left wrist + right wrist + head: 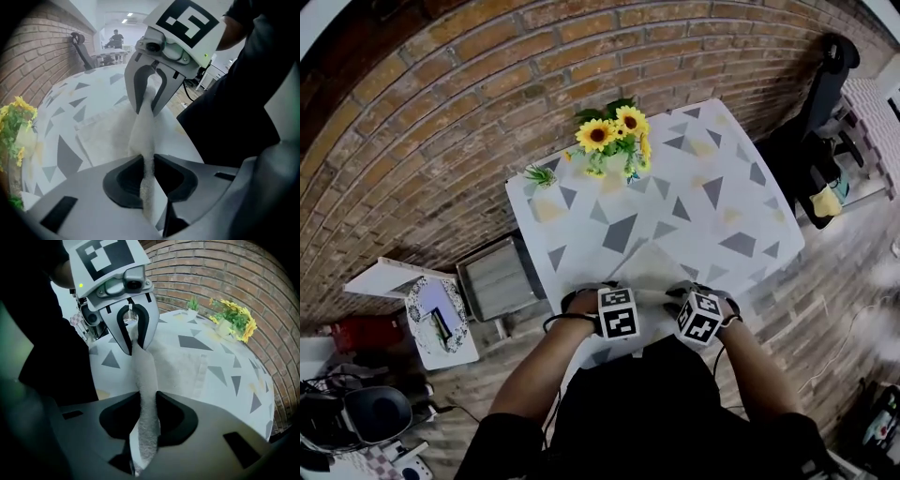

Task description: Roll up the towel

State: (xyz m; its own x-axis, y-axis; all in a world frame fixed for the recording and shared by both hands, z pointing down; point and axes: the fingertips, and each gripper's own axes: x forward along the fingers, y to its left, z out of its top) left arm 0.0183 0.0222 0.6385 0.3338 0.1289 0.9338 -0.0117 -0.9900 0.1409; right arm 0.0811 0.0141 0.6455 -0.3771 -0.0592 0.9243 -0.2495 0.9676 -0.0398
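Observation:
A white towel (pixel 652 270) lies flat on the near part of the triangle-patterned table (pixel 736 202). Both grippers hold its near edge, side by side at the table's front. In the left gripper view, my left gripper (pixel 149 165) is shut on a pinched ridge of the towel (pixel 142 133), which stretches across to the right gripper (pixel 149 102). Seen from the right gripper view, my right gripper (pixel 146 403) is shut on the same towel (pixel 143 365), and the left gripper (pixel 133 341) grips it opposite. From the head view the marker cubes hide the fingertips of the left gripper (pixel 614 292) and the right gripper (pixel 692 294).
A pot of sunflowers (pixel 614 138) and a small green plant (pixel 540 174) stand at the table's far edge. A grey box (pixel 495 278) and a white board with small items (pixel 439 317) sit on the brick floor to the left. A black chair (pixel 818 108) is at the right.

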